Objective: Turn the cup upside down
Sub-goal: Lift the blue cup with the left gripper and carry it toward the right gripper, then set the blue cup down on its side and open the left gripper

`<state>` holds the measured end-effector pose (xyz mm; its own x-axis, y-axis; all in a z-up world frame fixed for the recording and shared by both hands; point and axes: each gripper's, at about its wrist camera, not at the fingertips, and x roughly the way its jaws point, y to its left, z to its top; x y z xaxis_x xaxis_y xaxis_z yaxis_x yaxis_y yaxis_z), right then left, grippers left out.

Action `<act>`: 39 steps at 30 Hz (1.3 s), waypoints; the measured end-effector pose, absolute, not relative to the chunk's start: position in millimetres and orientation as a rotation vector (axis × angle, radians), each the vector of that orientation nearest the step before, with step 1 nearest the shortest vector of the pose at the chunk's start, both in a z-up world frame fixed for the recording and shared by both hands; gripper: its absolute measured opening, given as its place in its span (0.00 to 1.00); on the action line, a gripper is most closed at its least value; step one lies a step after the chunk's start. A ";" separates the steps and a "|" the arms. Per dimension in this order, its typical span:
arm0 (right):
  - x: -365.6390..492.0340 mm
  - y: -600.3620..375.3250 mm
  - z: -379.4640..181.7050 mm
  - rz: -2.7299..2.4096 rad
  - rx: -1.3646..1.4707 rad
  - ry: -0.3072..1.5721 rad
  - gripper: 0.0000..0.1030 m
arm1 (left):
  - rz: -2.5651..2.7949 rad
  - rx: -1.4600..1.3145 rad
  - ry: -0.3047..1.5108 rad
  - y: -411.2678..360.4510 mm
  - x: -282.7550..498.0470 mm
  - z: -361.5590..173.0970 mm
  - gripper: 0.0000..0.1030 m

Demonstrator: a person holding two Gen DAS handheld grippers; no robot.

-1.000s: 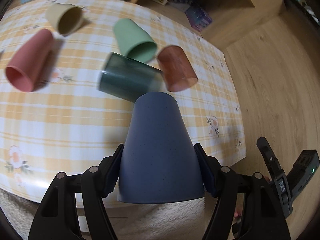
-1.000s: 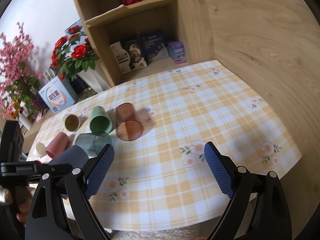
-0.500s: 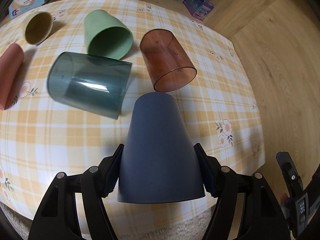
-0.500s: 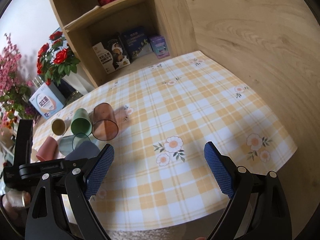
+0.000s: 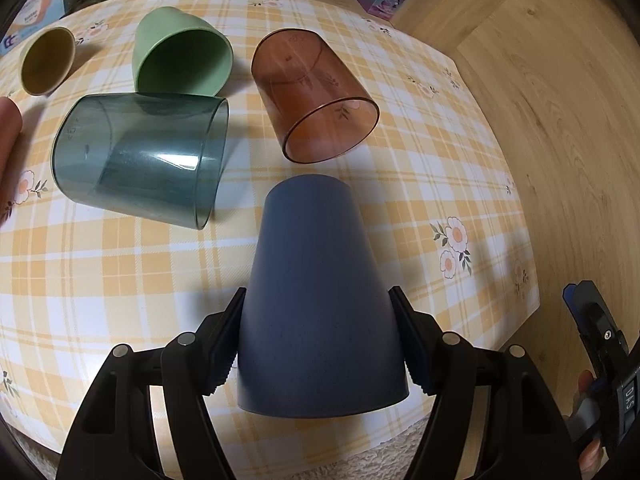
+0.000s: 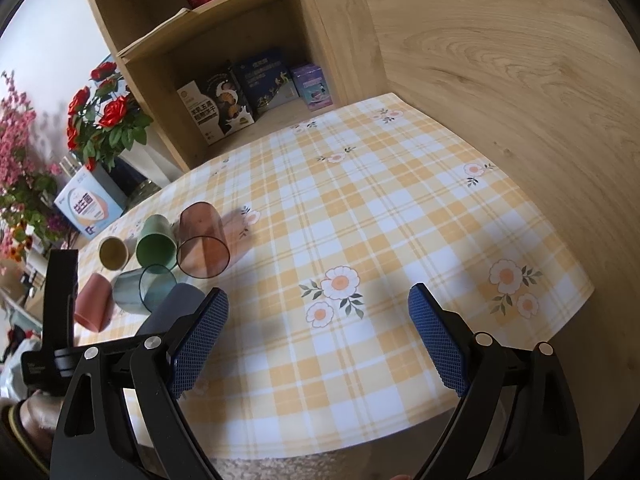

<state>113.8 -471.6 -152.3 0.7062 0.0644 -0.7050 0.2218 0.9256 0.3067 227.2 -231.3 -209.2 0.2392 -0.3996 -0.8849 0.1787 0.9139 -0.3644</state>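
Wooden shelving (image 6: 224, 60) and flowers (image 6: 104, 120) are noted behind a worktop (image 5: 120, 280) covered in yellow check cloth. Five cups are seen lying on their sides at its far left: a teal cup (image 5: 140, 156), a brown cup (image 5: 316, 96), a green cup (image 5: 180, 56), a tan cup (image 5: 46, 60), and a pink cup (image 6: 94, 306).

The blue cup (image 5: 320, 300) is held clear of the worktop, clamped across its wide end by the left tool (image 5: 320, 336), base pointing away from the camera. The right tool (image 6: 318, 338) is spread wide and carries nothing, over bare cloth.

The carrying and turning step is judged to be in hand; the cup is not yet set down. A wrist rotation bringing the rim downward is called for next, then a level lowering onto open cloth near the other cups, and release.
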 end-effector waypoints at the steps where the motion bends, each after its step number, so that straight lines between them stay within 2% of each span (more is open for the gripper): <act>1: 113.5 -470.6 -151.6 -0.090 0.386 0.788 0.86 | -0.401 -0.205 1.270 -229.7 226.5 -208.7 0.66; 4: 111.9 -467.4 -148.1 -0.091 0.382 0.788 0.86 | -0.399 -0.210 1.261 -226.9 225.2 -205.1 0.72; 12: 109.6 -454.3 -136.0 -0.087 0.366 0.800 0.86 | -0.412 -0.200 1.214 -214.7 216.8 -188.6 0.74; 19: 114.5 -434.5 -126.6 -0.056 0.322 0.830 0.86 | -0.386 -0.123 1.118 -191.8 200.1 -168.7 0.82; 25: 127.0 -417.7 -129.3 -0.019 0.334 0.912 0.86 | -0.315 -0.072 0.995 -153.8 187.5 -147.9 0.88; 39: 168.8 -358.6 -142.8 0.153 0.250 1.108 0.86 | -0.080 -0.118 0.839 -31.0 165.8 -131.9 0.93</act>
<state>168.8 -358.6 -142.8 0.4399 0.2458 -0.8637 0.0025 0.9615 0.2749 165.8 -31.0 -131.9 0.6661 -0.1170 -0.7367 0.0241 0.9905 -0.1355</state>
